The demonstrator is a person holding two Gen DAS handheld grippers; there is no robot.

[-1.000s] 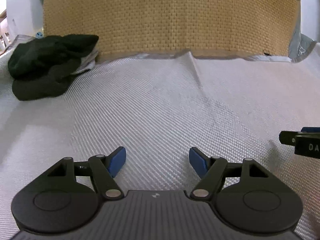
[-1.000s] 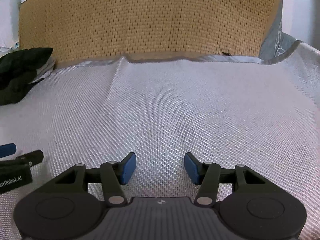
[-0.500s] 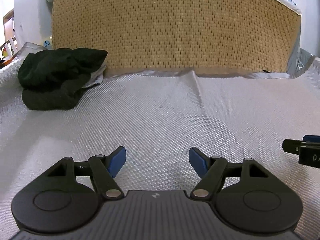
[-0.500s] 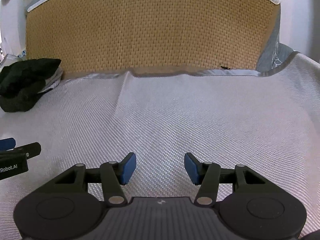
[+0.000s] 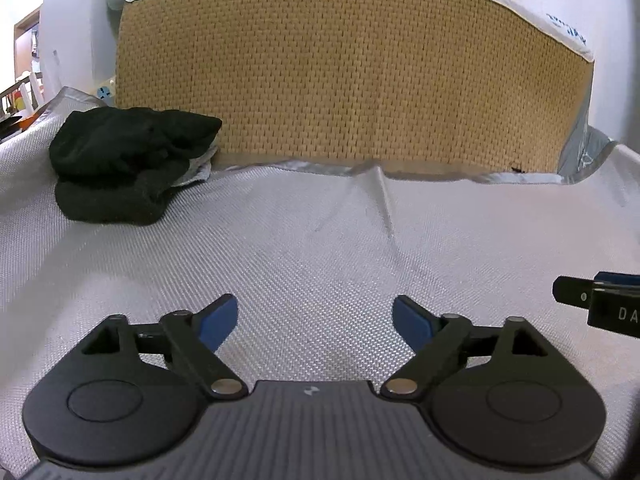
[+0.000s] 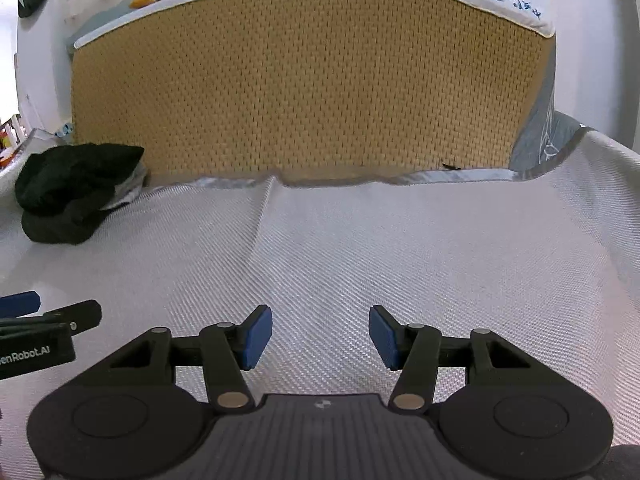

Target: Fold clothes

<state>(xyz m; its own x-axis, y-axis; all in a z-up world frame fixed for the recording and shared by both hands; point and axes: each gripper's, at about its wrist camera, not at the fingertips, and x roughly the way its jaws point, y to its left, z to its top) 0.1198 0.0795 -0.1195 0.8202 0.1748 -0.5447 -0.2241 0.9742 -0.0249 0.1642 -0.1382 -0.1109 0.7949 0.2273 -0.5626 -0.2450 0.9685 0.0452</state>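
Your left hand-held gripper (image 5: 316, 324), just spread wider, and right hand-held gripper (image 6: 320, 336) gape empty; black clothes (image 5: 128, 168) at ten o'clock.

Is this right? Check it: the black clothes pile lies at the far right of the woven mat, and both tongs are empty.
Wrong side. The black clothes pile lies at the far left of the woven mat, as the left wrist view shows. Both tongs, left and right, are empty.

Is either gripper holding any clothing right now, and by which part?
Nothing is held. The left gripper, whose jaws have just been opening, and the right gripper are both open and empty; the dark clothes lie untouched.
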